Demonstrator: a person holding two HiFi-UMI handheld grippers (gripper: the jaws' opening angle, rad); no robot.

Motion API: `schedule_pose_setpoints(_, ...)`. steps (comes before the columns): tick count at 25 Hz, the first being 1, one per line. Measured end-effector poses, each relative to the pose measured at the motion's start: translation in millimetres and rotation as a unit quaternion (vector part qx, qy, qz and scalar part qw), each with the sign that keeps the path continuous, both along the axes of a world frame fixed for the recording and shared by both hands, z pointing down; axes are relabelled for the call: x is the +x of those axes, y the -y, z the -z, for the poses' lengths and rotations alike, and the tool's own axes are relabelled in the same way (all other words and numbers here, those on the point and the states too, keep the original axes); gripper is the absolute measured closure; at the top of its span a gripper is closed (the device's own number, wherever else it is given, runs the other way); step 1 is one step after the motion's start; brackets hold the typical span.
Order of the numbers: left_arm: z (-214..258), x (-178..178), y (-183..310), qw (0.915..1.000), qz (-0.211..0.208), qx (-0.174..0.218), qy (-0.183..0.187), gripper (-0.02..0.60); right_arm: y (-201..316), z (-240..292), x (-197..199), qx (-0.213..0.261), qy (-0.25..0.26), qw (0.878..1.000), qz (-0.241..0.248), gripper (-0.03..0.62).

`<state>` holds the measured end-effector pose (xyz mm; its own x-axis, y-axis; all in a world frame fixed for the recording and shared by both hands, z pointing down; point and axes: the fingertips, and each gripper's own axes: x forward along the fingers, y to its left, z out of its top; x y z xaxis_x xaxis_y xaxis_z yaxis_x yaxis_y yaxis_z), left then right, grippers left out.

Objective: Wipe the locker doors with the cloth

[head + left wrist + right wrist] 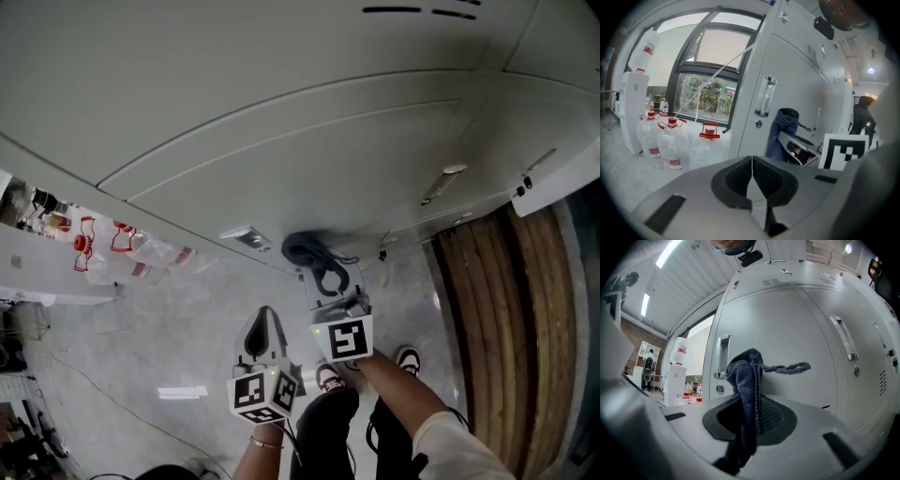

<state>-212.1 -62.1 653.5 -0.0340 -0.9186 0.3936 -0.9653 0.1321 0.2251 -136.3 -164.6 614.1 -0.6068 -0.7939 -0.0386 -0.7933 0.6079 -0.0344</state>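
The grey locker doors fill the upper head view. My right gripper is shut on a dark blue cloth, whose bunched top stands close in front of the locker door, below its handle. In the head view the cloth meets the door's lower part. In the left gripper view the cloth hangs beside the locker front. My left gripper is held lower and to the left, shut with nothing between its jaws, away from the lockers.
Several large water bottles with red caps stand on the floor by the locker's left side, near a white water dispenser. A wooden-slat wall runs at the right. The person's shoes are on the grey tile floor.
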Motion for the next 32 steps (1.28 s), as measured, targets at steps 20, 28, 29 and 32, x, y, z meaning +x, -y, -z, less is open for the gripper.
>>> schedule_pose_setpoints(20,0.6,150.5,58.4,0.9991,-0.041,-0.012,0.004,0.571,58.0,2.8,164.4,0.002,0.003,0.999,-0.043,0.543)
schedule_pose_setpoints(28,-3.3,206.2,82.9,0.9984,-0.055,-0.012,0.002,0.571,72.9,1.8,211.2,0.012,-0.004,0.999,-0.036,0.539)
schedule_pose_setpoints(29,-3.7,211.5,85.6,0.9983,-0.056,-0.012,0.001,0.571,73.7,1.4,215.2,0.01,-0.001,0.999,-0.036,0.539)
schedule_pose_setpoints(32,-3.6,224.2,93.8,0.9982,-0.059,-0.015,-0.001,0.571,81.4,0.5,229.4,0.001,0.004,0.999,-0.043,0.539)
